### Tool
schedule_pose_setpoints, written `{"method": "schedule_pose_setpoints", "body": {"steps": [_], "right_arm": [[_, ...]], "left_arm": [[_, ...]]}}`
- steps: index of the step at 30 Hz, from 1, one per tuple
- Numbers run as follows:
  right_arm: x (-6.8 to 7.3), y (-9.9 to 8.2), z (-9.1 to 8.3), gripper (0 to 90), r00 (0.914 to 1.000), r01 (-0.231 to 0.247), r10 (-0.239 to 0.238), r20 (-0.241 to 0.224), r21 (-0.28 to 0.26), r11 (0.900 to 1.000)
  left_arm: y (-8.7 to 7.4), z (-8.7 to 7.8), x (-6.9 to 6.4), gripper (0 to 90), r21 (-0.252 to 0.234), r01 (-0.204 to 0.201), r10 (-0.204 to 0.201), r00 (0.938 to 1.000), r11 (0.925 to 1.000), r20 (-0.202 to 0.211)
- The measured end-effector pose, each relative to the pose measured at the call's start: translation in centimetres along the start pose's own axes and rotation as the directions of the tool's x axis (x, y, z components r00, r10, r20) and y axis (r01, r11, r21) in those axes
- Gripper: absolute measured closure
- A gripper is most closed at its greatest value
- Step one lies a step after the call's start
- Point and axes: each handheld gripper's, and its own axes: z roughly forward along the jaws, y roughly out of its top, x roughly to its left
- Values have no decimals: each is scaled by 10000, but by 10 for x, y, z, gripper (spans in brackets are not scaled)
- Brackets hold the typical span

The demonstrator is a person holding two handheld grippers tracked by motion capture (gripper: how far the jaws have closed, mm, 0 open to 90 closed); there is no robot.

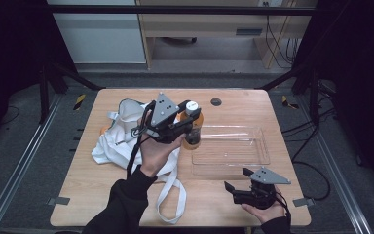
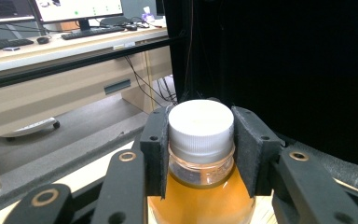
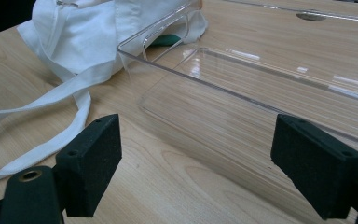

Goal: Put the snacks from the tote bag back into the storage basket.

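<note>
Near edge of counter [image 1: 92,195]: right tool [image 1: 237,181] low over the wood, jaws spread wide, nothing between them. Beyond it, clear tray [image 1: 260,155], bare inside. Farther back, left tool [image 2: 200,144] clamped on white cap of orange bottle [image 1: 193,134], upright at tray's left end beside white cloth bag [image 1: 114,141].
</note>
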Motion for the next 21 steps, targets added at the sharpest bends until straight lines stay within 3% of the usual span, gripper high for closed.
{"method": "schedule_pose_setpoints", "body": {"steps": [21], "right_arm": [[0, -2, -4, 163, 10000, -35, 36, 32, -82, 10000]], "left_arm": [[-15, 26, -14, 591, 286, 67, -79, 9991, 9996, 413]]}}
